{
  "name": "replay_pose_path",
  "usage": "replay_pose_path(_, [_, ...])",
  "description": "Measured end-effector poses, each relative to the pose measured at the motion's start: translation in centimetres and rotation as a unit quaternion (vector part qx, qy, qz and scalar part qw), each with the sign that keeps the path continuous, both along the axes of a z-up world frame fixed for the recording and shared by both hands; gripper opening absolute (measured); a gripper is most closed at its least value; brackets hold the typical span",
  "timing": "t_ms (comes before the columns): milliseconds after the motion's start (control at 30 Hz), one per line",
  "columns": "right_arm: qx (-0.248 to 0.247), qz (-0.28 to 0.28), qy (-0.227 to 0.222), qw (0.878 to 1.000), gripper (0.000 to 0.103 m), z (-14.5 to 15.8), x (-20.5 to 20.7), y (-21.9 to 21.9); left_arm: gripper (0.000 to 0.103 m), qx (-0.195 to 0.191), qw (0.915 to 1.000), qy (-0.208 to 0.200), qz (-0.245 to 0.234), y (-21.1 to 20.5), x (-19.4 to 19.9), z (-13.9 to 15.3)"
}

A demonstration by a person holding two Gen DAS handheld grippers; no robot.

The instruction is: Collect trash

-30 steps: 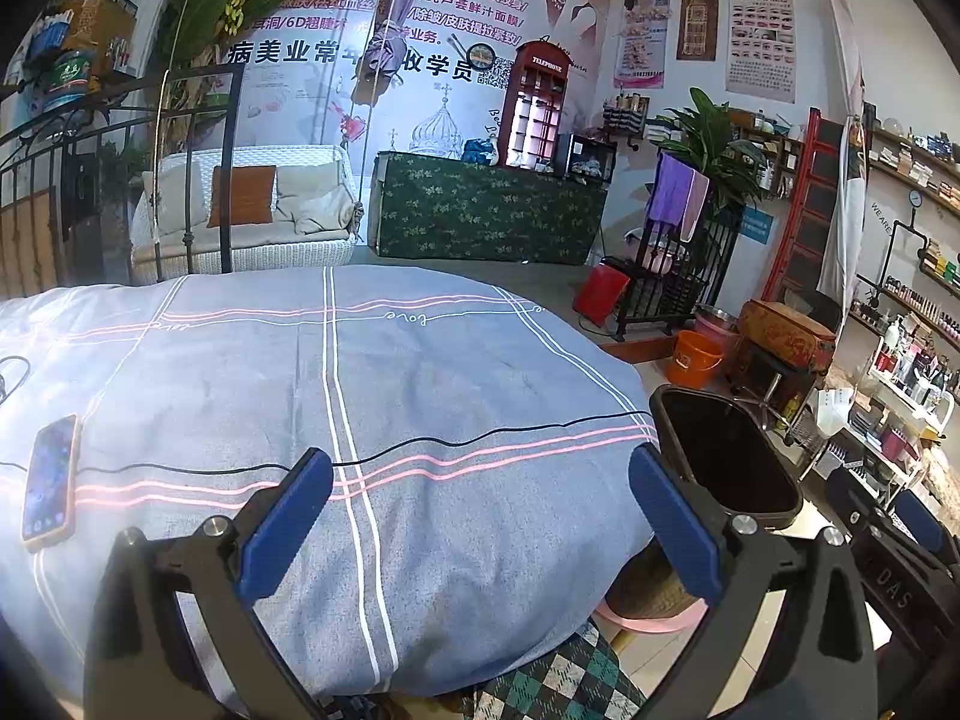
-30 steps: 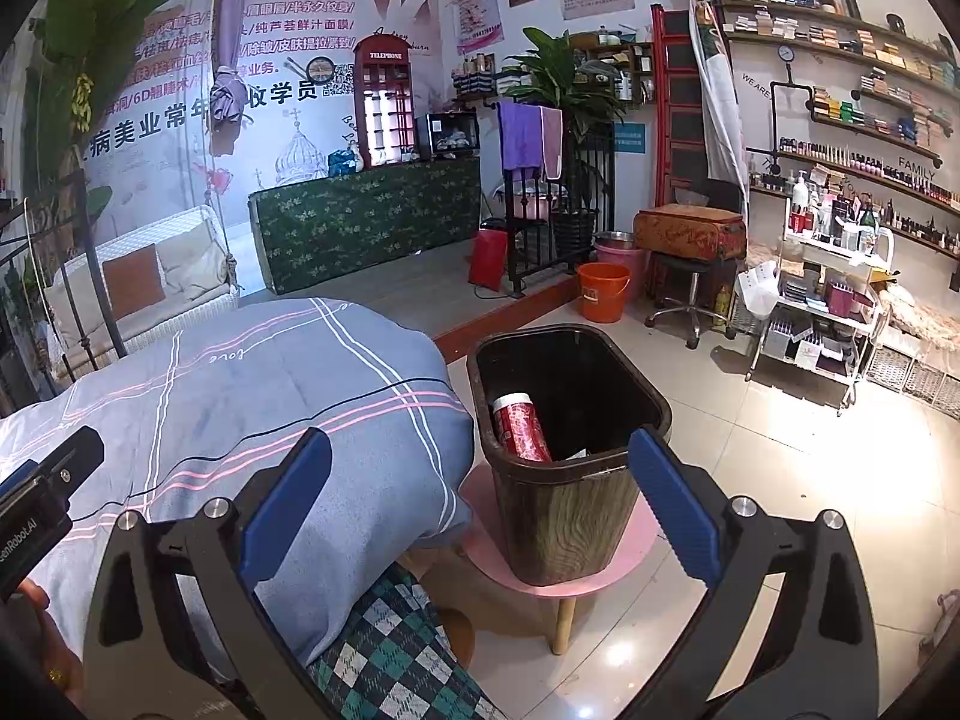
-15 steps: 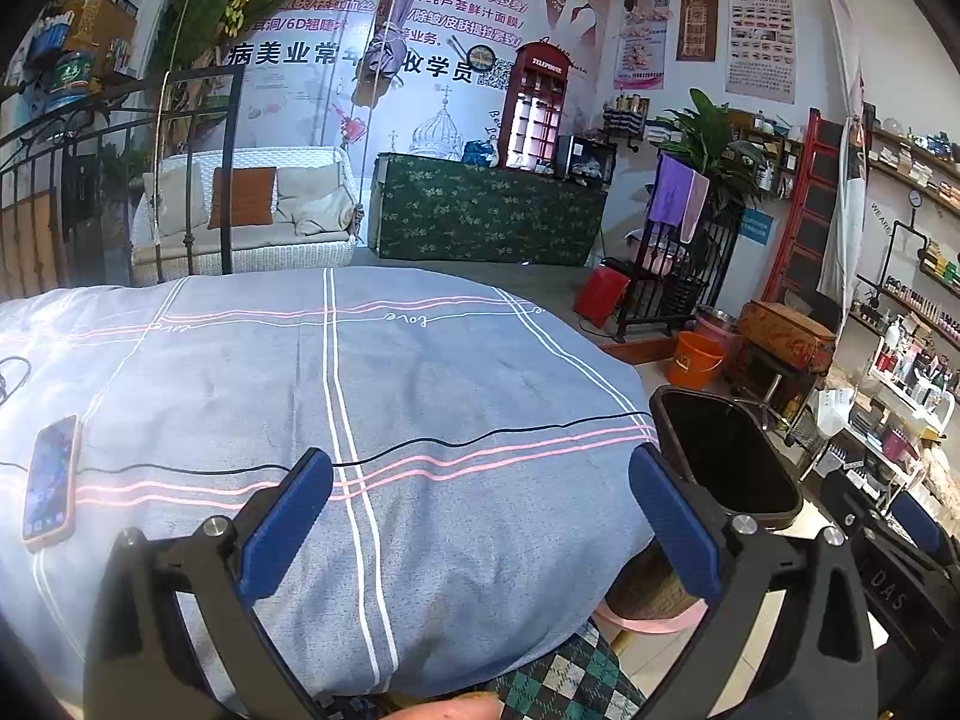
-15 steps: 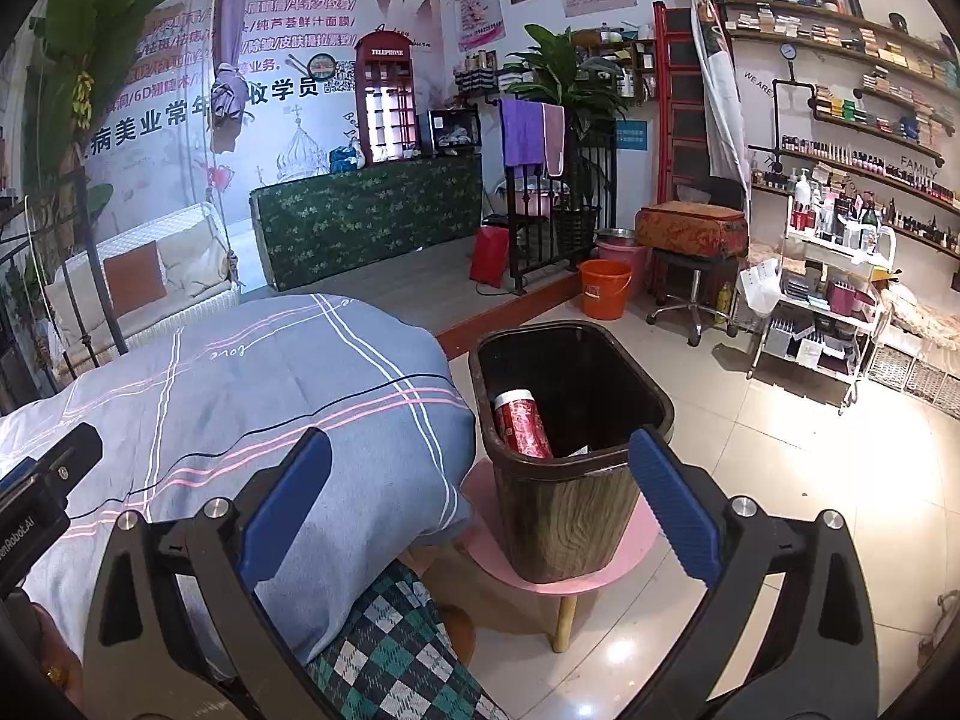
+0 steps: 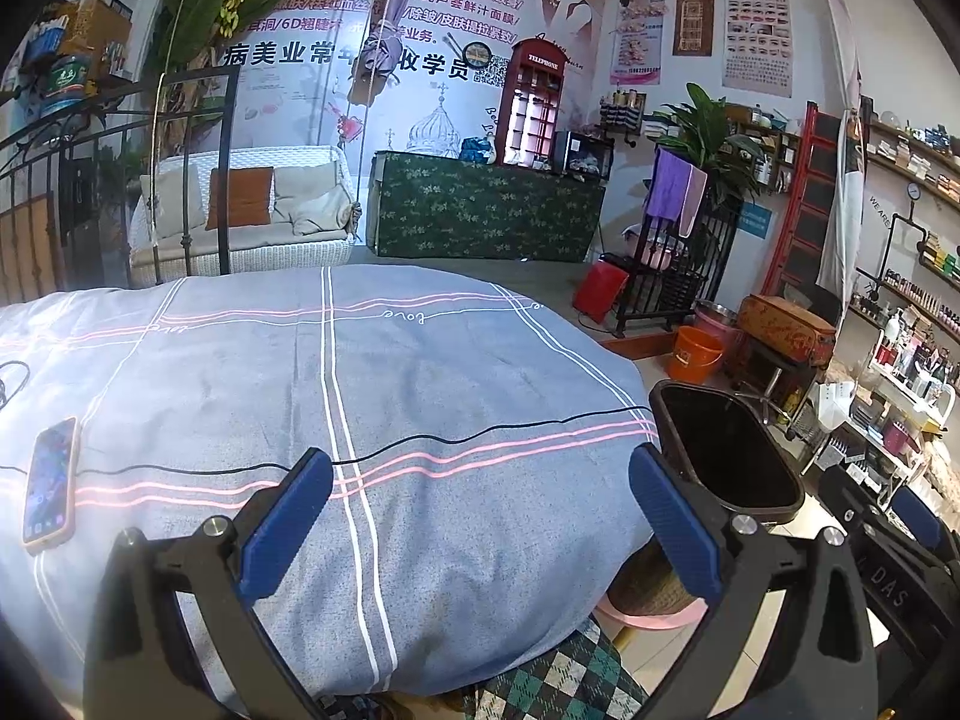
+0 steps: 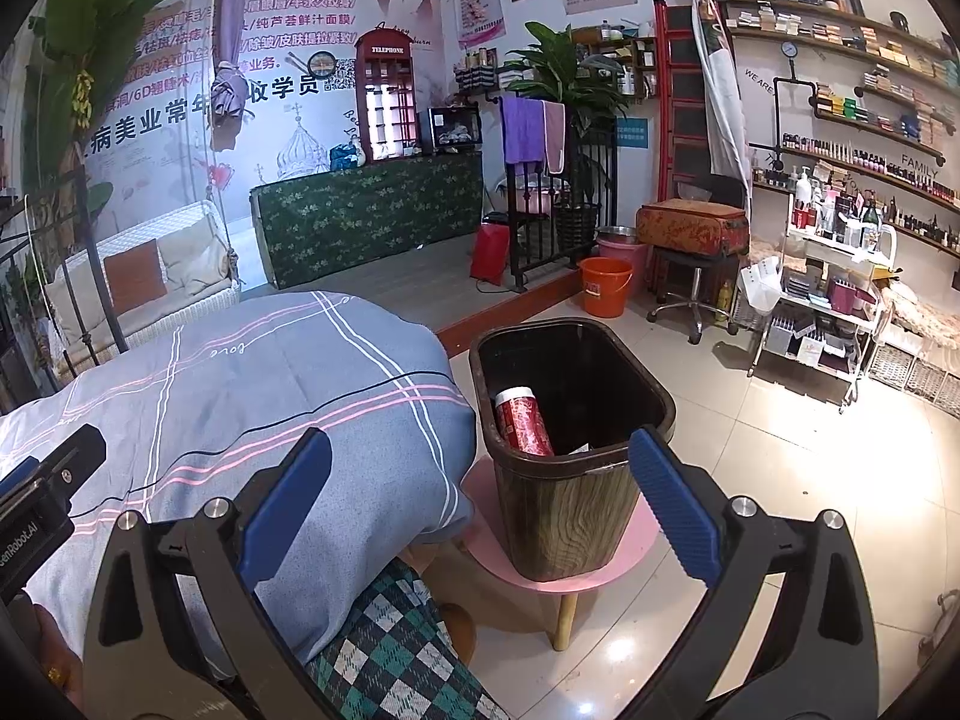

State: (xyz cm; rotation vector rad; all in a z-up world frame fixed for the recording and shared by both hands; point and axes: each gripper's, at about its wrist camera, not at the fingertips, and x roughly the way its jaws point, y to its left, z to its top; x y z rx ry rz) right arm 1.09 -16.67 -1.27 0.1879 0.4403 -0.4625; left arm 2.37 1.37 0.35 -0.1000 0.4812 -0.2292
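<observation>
— Red, with a white cap: that's the can (image 6: 523, 425) I see lying tilted inside the trash bin (image 6: 570, 480), leaning against its left inner wall. A scrap of white paper shows just beside it at the near rim.

— And where does the bin stand?

— On a low pink stool (image 6: 558, 582) with pale wooden legs, on the tiled floor (image 6: 780, 480), just beside the corner of the bed. Its outside is wood-grain brown, its inside dark. From my left wrist view I see only its dark mouth (image 5: 729, 450), past the right edge of the quilt.

— What are your jaws doing?

— Both pairs stand wide apart and hold nothing. My right gripper (image 6: 480, 480) hangs in the air with the bin's near wall between its blue pads. My left gripper (image 5: 480, 498) hovers over the bed, its pads spread above the quilt without touching it.

— What's on the bed?

— A grey-blue quilt (image 5: 372, 396) with pink, white and black stripes. A phone (image 5: 51, 483) lies face up near its left edge, with a thin black cable close by. Checked green cloth (image 6: 396, 654) shows below the quilt's near edge.

— Anything further out?

— An orange bucket (image 6: 605, 287) on the floor beyond the bin, a round stool (image 6: 696, 285) carrying a patterned red case, and a white trolley (image 6: 840, 300) of bottles against the shelved wall.
</observation>
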Motion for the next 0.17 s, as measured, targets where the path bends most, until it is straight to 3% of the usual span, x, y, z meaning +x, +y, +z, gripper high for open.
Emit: replay_pose_path(167, [0.0,0.0,0.001,1.0,0.098,-0.04,0.1,-0.03,0.098,0.0,1.0,0.001,0.001,-0.17,-0.08,-0.01])
